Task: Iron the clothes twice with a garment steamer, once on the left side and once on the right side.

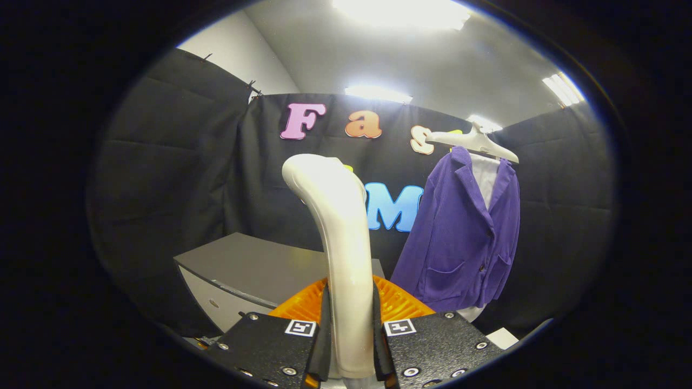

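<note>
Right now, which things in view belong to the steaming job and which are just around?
Job:
- garment steamer, white handle clamped between the claw fingers
- purple jacket, beyond the fingers
- white hanger holding the jacket

Just around:
- grey cabinet behind the steamer

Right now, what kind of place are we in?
Likely a staged recording booth, not a home: black cloth walls, ceiling strip lights, a purple jacket on a hanger, and the gripper clamping a steamer.

The camera rides on the claw point(350, 346) and looks forward and a bit up. The white steamer handle point(340, 243) is very close. The purple jacket point(459, 237) hangs farther off by the booth wall.
</note>
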`<state>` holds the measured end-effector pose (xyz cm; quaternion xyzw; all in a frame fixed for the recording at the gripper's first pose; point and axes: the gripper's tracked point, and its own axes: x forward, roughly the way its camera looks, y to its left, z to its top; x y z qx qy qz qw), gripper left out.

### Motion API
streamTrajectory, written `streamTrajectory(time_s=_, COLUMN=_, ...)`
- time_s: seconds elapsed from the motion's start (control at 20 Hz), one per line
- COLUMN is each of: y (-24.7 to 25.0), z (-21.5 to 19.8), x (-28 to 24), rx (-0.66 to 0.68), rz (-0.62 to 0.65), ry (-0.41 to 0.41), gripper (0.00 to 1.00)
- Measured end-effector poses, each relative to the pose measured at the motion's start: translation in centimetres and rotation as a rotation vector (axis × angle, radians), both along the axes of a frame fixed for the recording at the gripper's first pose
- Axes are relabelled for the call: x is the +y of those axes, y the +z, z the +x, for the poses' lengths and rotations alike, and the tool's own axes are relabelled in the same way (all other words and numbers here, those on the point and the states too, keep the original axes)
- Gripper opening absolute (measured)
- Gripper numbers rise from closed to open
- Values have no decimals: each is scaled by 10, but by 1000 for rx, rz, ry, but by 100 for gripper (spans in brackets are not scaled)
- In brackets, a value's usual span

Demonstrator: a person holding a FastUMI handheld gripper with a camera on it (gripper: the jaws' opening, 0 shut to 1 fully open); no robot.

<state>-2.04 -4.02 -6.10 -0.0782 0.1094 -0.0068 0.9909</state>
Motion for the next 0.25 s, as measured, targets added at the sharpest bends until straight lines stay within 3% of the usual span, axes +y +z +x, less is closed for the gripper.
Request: streamTrajectory(time_s=0.25, y=9, z=-34, x=-8, rx=-2, rz=70, ry=94, gripper=31)
